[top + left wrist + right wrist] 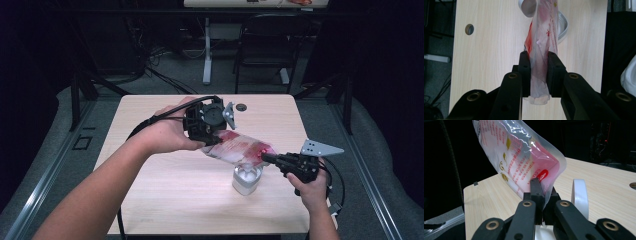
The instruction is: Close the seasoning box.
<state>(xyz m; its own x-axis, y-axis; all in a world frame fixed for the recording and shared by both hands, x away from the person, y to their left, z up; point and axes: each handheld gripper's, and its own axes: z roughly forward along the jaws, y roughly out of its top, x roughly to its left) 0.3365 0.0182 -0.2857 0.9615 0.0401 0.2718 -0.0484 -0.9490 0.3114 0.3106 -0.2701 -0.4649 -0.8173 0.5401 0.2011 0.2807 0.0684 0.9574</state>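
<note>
Plastic pouch (239,148) clamped at opposite ends between fingers of left gripper (214,140) and right gripper (267,158), above white cup (246,180)

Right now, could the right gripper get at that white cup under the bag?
Probably not as things stand. The right gripper is shut on one end of the plastic bag, whose other end the left gripper clamps. The white cup sits just below, close by, but the right gripper would have to let go first.

Clear plastic pouch (239,148) with red and gold print was suspended slightly tilted above the white cup (246,180), one end directly over the cup, other end farther away.
</note>
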